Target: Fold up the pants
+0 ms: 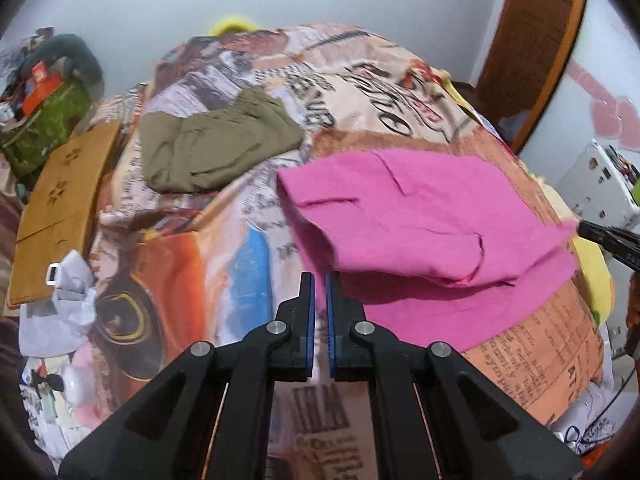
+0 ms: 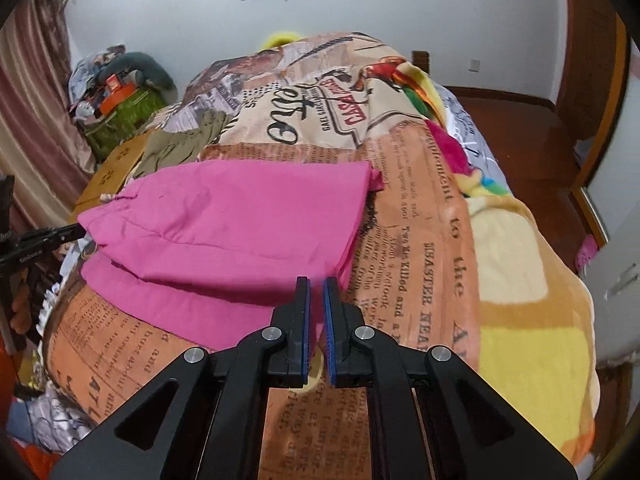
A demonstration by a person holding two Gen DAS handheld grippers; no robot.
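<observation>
Pink pants (image 1: pixel 420 224) lie folded over on a bed with a printed cover (image 1: pixel 224 264); they also show in the right wrist view (image 2: pixel 224 224). My left gripper (image 1: pixel 320 280) hovers at their near left edge, jaws nearly together with nothing between them. My right gripper (image 2: pixel 316 284) hovers over their near right corner, jaws nearly together and empty. The other gripper's tip shows at the pants' left end in the right wrist view (image 2: pixel 60 234) and at their right end in the left wrist view (image 1: pixel 600 236).
Olive-green pants (image 1: pixel 212 144) lie folded at the bed's far left. A brown cardboard box (image 1: pixel 56 208) and a green bag (image 1: pixel 44 124) stand left of the bed. A yellow blanket (image 2: pixel 528 320) covers the bed's right side. A white wall stands behind.
</observation>
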